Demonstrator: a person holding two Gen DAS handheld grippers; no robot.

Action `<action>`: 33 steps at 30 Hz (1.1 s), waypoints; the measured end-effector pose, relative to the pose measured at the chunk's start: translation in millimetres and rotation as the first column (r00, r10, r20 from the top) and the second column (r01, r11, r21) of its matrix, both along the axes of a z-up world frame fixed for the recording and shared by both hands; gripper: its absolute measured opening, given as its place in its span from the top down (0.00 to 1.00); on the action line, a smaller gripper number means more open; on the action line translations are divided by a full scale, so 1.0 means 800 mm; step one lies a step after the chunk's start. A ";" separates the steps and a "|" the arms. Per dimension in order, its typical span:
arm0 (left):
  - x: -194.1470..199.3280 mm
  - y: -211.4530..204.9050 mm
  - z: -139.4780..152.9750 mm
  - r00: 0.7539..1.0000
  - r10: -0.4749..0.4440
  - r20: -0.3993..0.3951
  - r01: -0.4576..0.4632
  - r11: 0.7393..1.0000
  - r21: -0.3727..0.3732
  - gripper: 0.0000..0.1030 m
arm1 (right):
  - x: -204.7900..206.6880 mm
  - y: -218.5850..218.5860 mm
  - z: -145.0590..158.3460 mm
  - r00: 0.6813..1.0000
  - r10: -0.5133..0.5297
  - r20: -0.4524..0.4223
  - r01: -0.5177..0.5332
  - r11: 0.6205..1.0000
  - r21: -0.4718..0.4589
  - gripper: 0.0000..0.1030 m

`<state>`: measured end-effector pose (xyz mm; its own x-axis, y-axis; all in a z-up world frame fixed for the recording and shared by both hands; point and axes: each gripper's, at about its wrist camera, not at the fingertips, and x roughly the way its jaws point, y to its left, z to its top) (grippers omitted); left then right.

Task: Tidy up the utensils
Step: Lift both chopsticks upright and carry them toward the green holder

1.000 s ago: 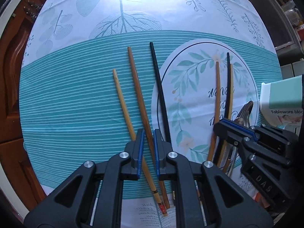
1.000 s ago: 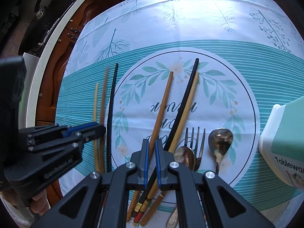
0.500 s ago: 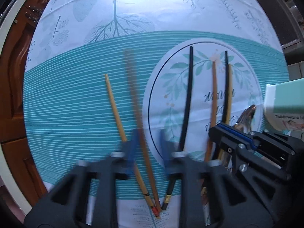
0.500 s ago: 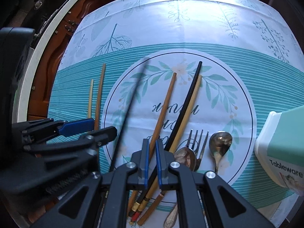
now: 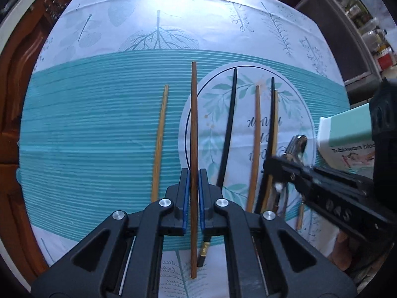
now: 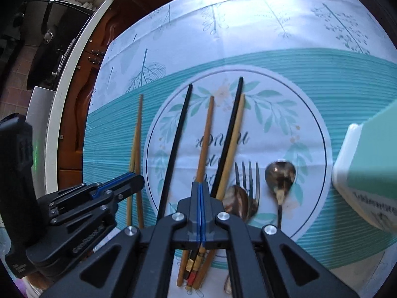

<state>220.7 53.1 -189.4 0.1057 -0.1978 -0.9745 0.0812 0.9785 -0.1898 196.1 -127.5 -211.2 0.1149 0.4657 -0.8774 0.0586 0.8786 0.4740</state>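
Two black grippers work over a teal leaf-print tablecloth (image 5: 99, 136). Left gripper (image 5: 194, 173) now clamps the dark brown wooden chopstick (image 5: 193, 124), lifted straighter than before. Right gripper (image 6: 200, 188) has just closed, empty, above the mixed chopsticks (image 6: 223, 164).

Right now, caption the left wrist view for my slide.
Left gripper shut on a dark brown chopstick above the teal tablecloth.

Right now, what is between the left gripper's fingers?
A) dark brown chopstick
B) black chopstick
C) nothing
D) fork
A: in the left wrist view the left gripper has its fingers closed on the dark brown chopstick, which runs straight up between them, while the black chopstick lies apart to the right on the cloth.
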 end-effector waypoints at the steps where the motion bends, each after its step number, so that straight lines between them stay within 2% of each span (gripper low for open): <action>1: -0.006 0.004 0.003 1.000 0.005 0.004 -0.005 1.000 -0.010 0.96 | 0.000 0.001 -0.003 1.000 0.003 -0.011 -0.003 1.000 0.002 1.00; 3: -0.016 0.010 0.008 1.000 0.006 0.018 -0.006 1.000 -0.018 0.96 | 0.002 0.002 -0.007 0.999 -0.011 -0.037 0.011 1.000 0.005 1.00; 6: -0.021 0.032 0.022 0.999 0.013 0.042 -0.011 0.999 -0.042 0.96 | 0.005 0.007 -0.003 0.999 -0.029 -0.027 0.029 0.999 -0.032 0.97; 13: -0.042 0.070 0.039 0.996 0.065 0.065 -0.060 0.995 -0.083 0.96 | 0.024 0.031 -0.003 0.998 -0.030 -0.052 0.021 0.988 -0.154 0.91; 19: -0.059 0.091 0.035 0.991 0.125 0.053 -0.118 0.986 -0.122 0.96 | 0.031 0.066 0.000 0.999 -0.008 -0.053 -0.010 0.946 -0.324 0.84; 23: -0.067 0.101 0.038 0.988 0.147 0.055 -0.138 0.980 -0.145 0.96 | 0.032 0.095 -0.001 0.998 0.039 -0.050 -0.057 0.898 -0.436 0.75; 25: -0.072 0.102 0.042 0.987 0.150 0.059 -0.139 0.979 -0.150 0.96 | 0.030 0.106 0.000 0.998 0.058 -0.037 -0.069 0.876 -0.478 0.77; 28: -0.077 0.102 0.048 0.987 0.148 0.063 -0.137 0.978 -0.160 0.96 | 0.031 0.106 0.000 0.998 0.050 -0.041 -0.063 0.884 -0.464 0.93; 31: -0.083 0.099 0.057 0.987 0.145 0.073 -0.132 0.978 -0.165 0.96 | 0.033 0.099 -0.001 0.998 0.033 -0.056 -0.054 0.894 -0.445 0.93; 33: -0.084 0.094 0.066 0.986 0.141 0.090 -0.124 0.978 -0.166 0.96 | 0.033 0.087 -0.001 0.998 0.011 -0.068 -0.036 0.921 -0.387 0.94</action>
<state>153.5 128.6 -136.3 0.2369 -0.3269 -0.9149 -0.0207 0.9398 -0.3412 222.8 -57.8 -211.8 0.0463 0.0894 -0.9949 0.0545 0.9943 0.0918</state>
